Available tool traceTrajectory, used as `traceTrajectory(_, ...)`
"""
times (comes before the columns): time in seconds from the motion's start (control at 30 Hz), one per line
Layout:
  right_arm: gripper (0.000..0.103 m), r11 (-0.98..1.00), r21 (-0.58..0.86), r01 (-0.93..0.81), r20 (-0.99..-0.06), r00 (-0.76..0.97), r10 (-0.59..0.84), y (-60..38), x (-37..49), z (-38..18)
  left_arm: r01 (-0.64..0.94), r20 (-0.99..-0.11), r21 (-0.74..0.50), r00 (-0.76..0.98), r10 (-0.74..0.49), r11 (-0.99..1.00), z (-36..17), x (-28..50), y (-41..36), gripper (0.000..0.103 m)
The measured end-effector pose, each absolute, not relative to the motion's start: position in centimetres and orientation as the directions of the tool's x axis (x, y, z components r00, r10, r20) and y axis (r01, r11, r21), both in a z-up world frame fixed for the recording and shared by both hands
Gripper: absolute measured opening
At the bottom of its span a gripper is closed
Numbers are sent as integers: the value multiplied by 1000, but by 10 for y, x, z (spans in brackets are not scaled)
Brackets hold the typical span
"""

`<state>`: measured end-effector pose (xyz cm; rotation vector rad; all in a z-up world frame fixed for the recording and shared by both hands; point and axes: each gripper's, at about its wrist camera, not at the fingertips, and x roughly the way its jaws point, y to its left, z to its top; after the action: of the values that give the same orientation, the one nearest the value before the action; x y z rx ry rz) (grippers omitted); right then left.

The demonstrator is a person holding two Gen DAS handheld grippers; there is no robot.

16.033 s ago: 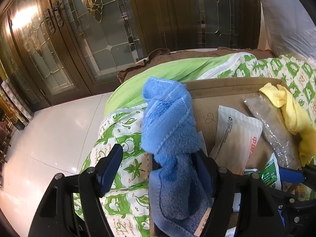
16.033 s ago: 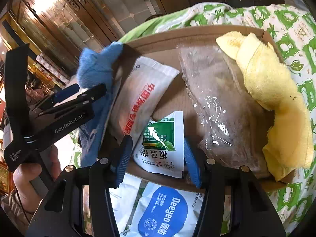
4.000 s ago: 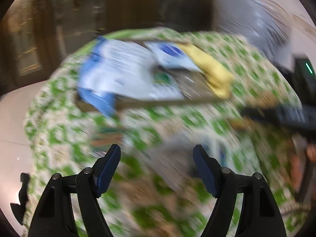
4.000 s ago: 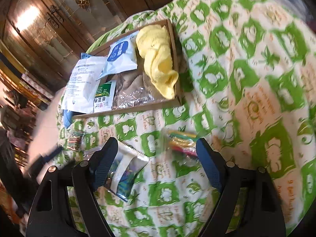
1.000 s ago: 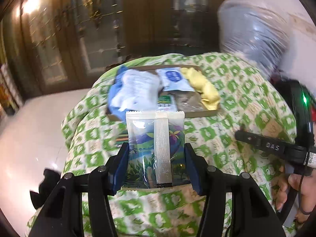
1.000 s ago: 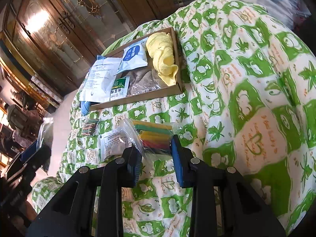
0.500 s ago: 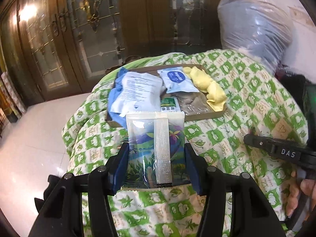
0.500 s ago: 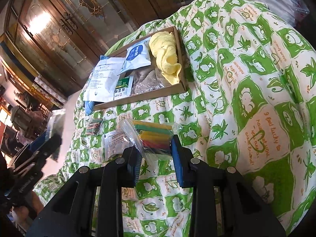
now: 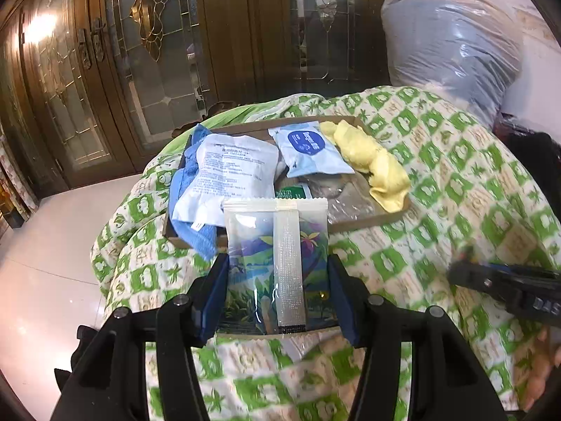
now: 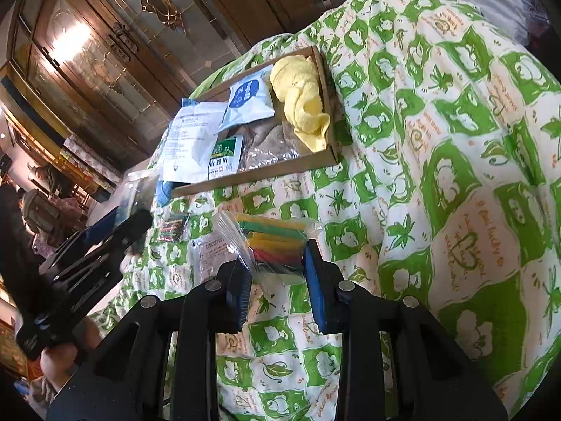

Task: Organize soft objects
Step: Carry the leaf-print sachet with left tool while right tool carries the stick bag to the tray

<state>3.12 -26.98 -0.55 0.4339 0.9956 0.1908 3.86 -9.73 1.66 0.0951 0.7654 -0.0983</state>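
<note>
My left gripper [image 9: 277, 273] is shut on a clear snack packet with a leafy print [image 9: 277, 256], held above the quilt short of the cardboard tray [image 9: 364, 219]. The tray holds a blue towel [image 9: 182, 189], a white pouch [image 9: 231, 175], a blue-and-white pouch [image 9: 308, 151], a yellow towel [image 9: 371, 165] and a clear bag of brown stuff [image 9: 347, 196]. My right gripper [image 10: 277, 263] is shut on a clear bag of coloured strips [image 10: 273, 238], just above the quilt, below the tray [image 10: 256, 173]. The yellow towel [image 10: 301, 98] lies at the tray's right end.
A green-and-white quilt [image 10: 438, 175] covers the rounded bed. A small clear packet [image 10: 214, 249] and a small striped packet [image 10: 171, 226] lie on it left of my right gripper. Wooden glass-front cabinets [image 9: 147, 35] and a big plastic-wrapped bundle [image 9: 452, 42] stand behind; white floor [image 9: 52, 263] lies left.
Both grippers keep their holds. The left gripper has moved closer to the tray with its packet. The right gripper has barely moved.
</note>
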Motion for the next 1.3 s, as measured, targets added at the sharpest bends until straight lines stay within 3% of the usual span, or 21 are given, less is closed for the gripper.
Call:
traceTrajectory(0.63, 28, 969, 244, -38, -813, 537, 226, -267, 86, 5, 121, -680, 21, 729, -75, 992, 2, 108, -95, 55)
traceTrajectory(1.0, 28, 963, 269, 18, -808, 548, 216, -268, 97, -8, 126, -616, 19, 783, -87, 992, 28, 156, -82, 55)
traceTrajectory(1.3, 28, 961, 275, -28, -822, 511, 250, -251, 129, -9, 93, -668, -121, 729, -151, 988, 18, 171, -27, 55)
